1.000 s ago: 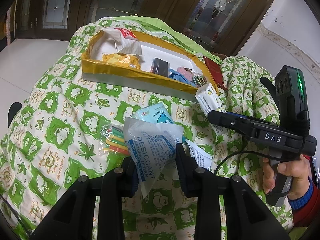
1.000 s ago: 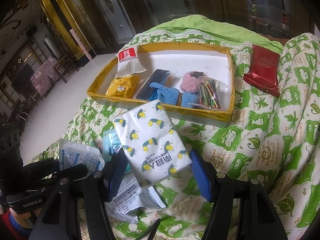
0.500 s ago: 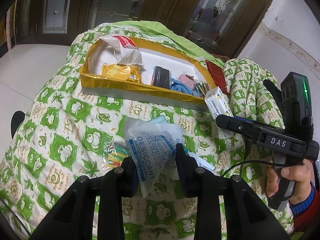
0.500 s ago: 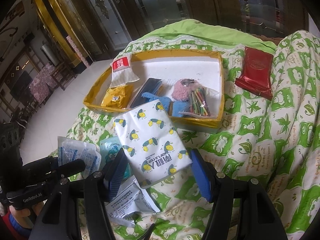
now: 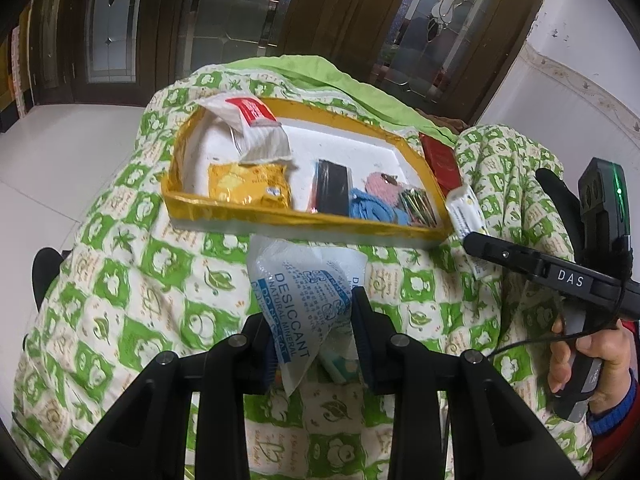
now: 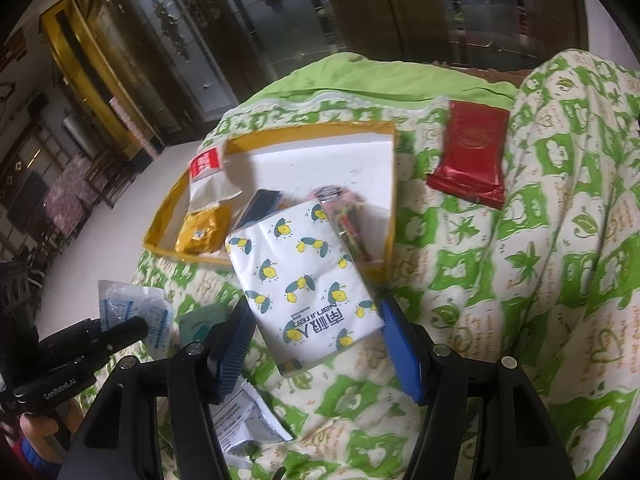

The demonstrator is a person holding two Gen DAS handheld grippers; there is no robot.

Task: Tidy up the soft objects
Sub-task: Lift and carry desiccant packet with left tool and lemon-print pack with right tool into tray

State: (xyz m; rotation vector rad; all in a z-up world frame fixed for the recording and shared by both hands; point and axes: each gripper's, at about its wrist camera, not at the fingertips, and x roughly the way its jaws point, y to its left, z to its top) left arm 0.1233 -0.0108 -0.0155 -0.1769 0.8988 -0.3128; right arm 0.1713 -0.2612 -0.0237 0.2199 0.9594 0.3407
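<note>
Moved: both grippers nearer the tray point(image 5: 280, 216). Left gripper point(image 5: 312, 328): clamped on desiccant bag point(image 5: 304, 292), held short of the near wall. Right gripper point(image 6: 316, 344): clamped on tissue pack point(image 6: 304, 280), its far end over the tray's near right corner. Advice: clear the wall, release over bare floor at the back. Obstacles: yellow packet point(image 5: 248, 184), blue cloth point(image 5: 368, 210), sticks point(image 5: 418, 206) along the front. Outside: red pouch point(image 6: 472, 152).
</note>
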